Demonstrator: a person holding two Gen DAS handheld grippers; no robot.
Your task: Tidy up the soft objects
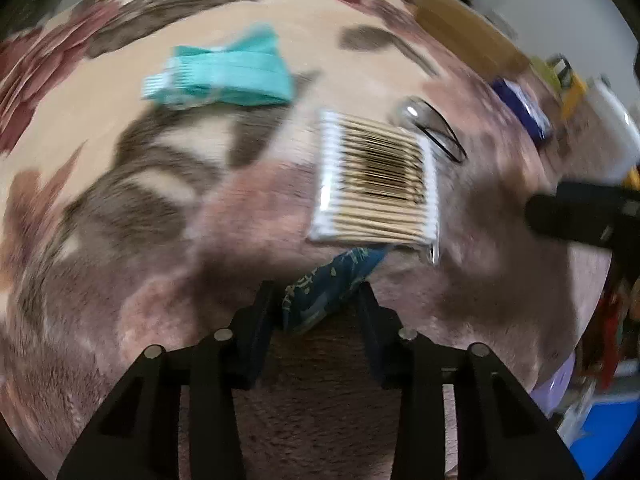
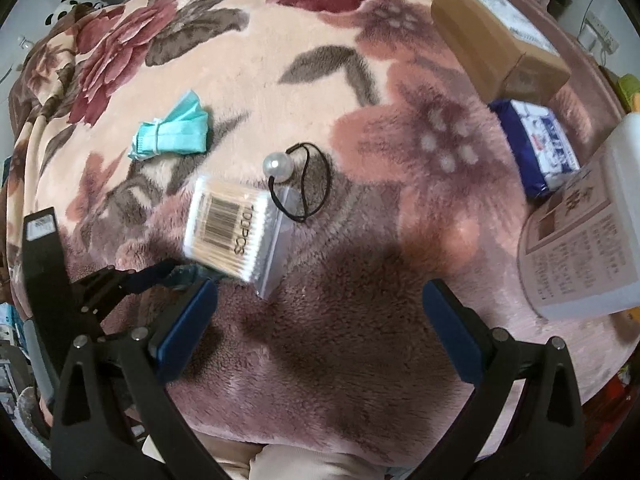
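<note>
- Currently, the task's thing in hand is a small dark teal patterned cloth item (image 1: 326, 286), soft and crumpled; it lies on the plush floral blanket (image 1: 120, 208) between the fingers of the left gripper (image 1: 320, 300), at 6 o'clock in the left wrist view.
- Left gripper: jaws drawn in against both sides of the cloth, so it appears pinched. The frame is blurred, so firmness of the hold is a judgement.
- Handling, as judged: light, limp and compressible, not fragile. It will sag and may slide out of a shallow pinch. Take hold across the bunched middle, not at a loose edge.
- One end of the cloth runs under the clear packet of wooden cotton swabs (image 1: 376, 184), at 12 o'clock from the cloth. Lifting may drag or tip that packet.
- Right gripper (image 2: 320, 328): jaws spread wide, nothing between them, above bare blanket.
- In the right wrist view the left gripper sits at 9 o'clock, beside the swab packet.
- A black elastic hair tie with a white pearl bead (image 2: 300, 180) lies just beyond the swab packet, touching its plastic flap.
- A folded stack of turquoise face masks (image 2: 172, 132) lies at 10 o'clock, well apart.
- At 2 to 3 o'clock: a brown cardboard box (image 2: 492, 40), a blue and white wrapped pack (image 2: 536, 144), a white plastic labelled jug (image 2: 588, 236).
</note>
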